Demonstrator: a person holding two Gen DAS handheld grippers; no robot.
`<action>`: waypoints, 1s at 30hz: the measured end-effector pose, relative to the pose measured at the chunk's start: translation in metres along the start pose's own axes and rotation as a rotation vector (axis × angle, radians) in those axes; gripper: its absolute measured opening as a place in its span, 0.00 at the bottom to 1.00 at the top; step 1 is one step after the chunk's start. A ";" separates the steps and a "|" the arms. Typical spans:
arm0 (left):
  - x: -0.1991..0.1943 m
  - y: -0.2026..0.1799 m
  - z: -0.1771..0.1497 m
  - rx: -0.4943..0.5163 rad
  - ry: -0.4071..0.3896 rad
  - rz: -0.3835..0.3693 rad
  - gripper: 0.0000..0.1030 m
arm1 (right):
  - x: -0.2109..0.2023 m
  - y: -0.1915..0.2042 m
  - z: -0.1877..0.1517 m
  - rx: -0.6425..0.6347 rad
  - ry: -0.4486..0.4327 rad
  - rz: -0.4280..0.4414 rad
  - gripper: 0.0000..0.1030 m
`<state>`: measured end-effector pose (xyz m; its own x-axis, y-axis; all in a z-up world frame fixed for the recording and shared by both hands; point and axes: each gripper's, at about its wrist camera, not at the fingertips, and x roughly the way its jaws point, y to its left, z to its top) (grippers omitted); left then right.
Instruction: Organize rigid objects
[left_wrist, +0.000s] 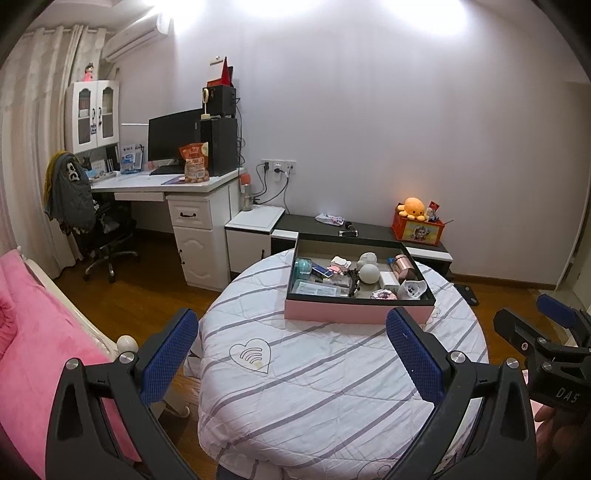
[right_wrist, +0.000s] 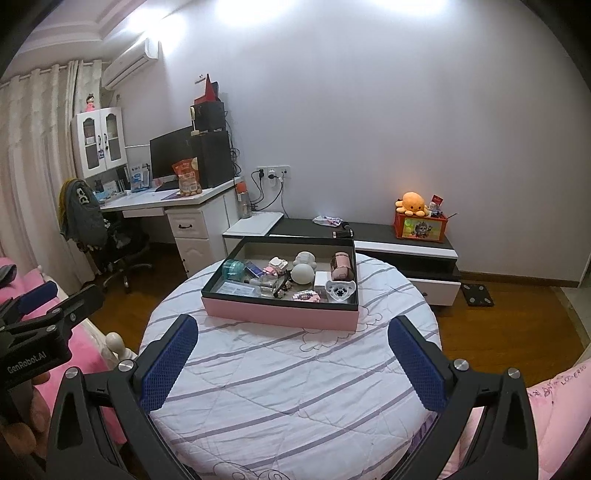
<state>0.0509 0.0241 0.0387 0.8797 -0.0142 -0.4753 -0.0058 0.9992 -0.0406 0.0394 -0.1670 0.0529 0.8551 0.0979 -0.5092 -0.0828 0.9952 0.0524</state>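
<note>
A pink box (left_wrist: 354, 313) (right_wrist: 280, 314) with a dark rim sits on the far half of a round table covered by a striped white quilt (left_wrist: 314, 387) (right_wrist: 288, 387). Several small items lie inside it: a white ball (left_wrist: 369, 274) (right_wrist: 302, 274), a pink cylinder (left_wrist: 404, 266) (right_wrist: 340, 266), a teal container (left_wrist: 303, 266) (right_wrist: 233, 268), a white heart-shaped object (left_wrist: 413, 288) (right_wrist: 340, 290). My left gripper (left_wrist: 291, 354) hangs open over the near part of the table, short of the box. My right gripper (right_wrist: 293, 360) is open too, at a similar distance. Neither holds anything.
A white desk (left_wrist: 166, 182) with monitor, a snack bag and an office chair (left_wrist: 99, 229) stands at the left wall. A low black-and-white cabinet (left_wrist: 369, 236) behind the table carries an orange toy box (left_wrist: 417, 225). A pink bed (left_wrist: 37, 350) lies left; wood floor surrounds the table.
</note>
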 end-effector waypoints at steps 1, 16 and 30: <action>-0.001 0.000 0.000 0.001 0.002 -0.001 1.00 | 0.000 0.000 0.000 0.002 0.001 0.000 1.00; -0.002 0.001 -0.001 -0.001 0.002 -0.002 1.00 | 0.002 -0.004 -0.001 0.004 0.008 -0.004 1.00; -0.004 0.005 -0.003 -0.012 0.002 0.001 1.00 | 0.005 -0.005 -0.003 0.004 0.012 -0.003 1.00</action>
<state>0.0461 0.0294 0.0378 0.8785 -0.0135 -0.4775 -0.0121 0.9986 -0.0505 0.0425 -0.1712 0.0475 0.8489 0.0955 -0.5198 -0.0785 0.9954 0.0546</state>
